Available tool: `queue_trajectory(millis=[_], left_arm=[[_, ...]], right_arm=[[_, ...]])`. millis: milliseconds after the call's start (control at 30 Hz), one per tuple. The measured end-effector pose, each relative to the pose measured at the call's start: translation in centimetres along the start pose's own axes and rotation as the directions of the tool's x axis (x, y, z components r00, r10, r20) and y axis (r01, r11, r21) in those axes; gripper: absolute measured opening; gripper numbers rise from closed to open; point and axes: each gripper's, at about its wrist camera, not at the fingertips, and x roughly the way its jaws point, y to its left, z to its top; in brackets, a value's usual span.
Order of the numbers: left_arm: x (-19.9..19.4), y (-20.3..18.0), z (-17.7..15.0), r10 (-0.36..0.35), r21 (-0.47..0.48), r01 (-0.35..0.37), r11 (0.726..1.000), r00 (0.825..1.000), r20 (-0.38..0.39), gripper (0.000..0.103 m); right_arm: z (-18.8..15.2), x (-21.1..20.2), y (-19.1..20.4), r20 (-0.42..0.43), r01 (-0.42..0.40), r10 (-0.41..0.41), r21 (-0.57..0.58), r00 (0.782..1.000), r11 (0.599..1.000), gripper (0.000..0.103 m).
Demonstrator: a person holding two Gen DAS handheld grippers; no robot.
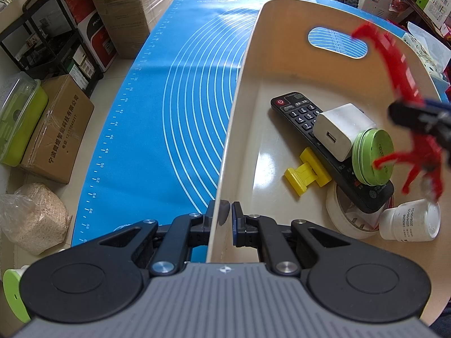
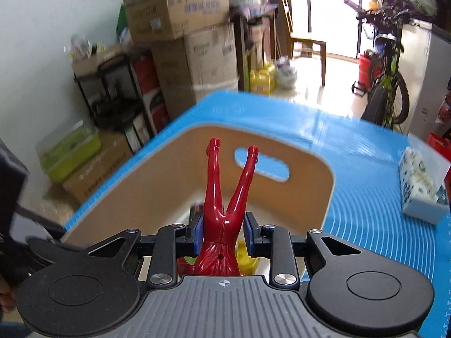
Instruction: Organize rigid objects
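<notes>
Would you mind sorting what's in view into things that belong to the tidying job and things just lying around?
Part of the job:
- beige bin, gripped at its wall by the left gripper
- red figure in the right gripper
- remote, white charger, green tin, yellow clip, tape roll, white bottle

Just lying about:
- cardboard boxes
- tissue pack
- bicycle

One tray. In it, beyond the left fingers: one remote, one white charger, one green tin, one yellow clip, one tape roll, one white bottle. One red figure between the right fingers. One blue mat.
</notes>
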Motion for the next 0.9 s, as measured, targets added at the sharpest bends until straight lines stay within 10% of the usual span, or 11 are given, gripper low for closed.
queue_trajectory(millis=[233, 400, 633, 700, 800, 900], left_arm=[[-0.1, 0.0, 0.1, 0.001, -0.003, -0.001, 1.000, 1.000, -0.002, 0.011], [-0.1, 0.0, 0.1, 0.008, -0.009, -0.008, 1.000, 1.000, -0.004, 0.011], [-0.9, -0.2, 0.2, 0.024, -0.008, -0.024, 1.000, 1.000, 0.012, 0.012], [-1.7, -0.5, 0.3, 0.044, -0.009, -0.044, 0.999, 0.999, 0.030, 0.017], [-3.7, -1.0, 0.2, 0.043, -0.016, -0.042, 0.999, 0.996, 0.079, 0.055], [-5.9, -2.0, -0.3, 0.053, -0.007, -0.052, 0.999, 0.991, 0.125, 0.061]], right_arm=[[-0.5, 1.0, -0.1, -0.054, -0.001, 0.002, 0.023, 0.999, 1.000, 0.039], [-0.9, 0.2, -0.1, -0.044, 0.012, -0.011, 0.036, 0.999, 0.999, 0.069], [-1.1, -2.2, -0.9, -0.004, 0.002, -0.002, 0.098, 1.000, 0.995, 0.084], [-1.2, -3.2, -1.1, 0.019, 0.003, -0.006, 0.107, 1.000, 0.994, 0.088], [-1.4, -4.7, -1.4, 0.053, 0.007, -0.013, 0.113, 0.999, 0.994, 0.095], [-1.8, -6.4, -1.7, 0.077, 0.010, -0.020, 0.124, 0.997, 0.992, 0.098]])
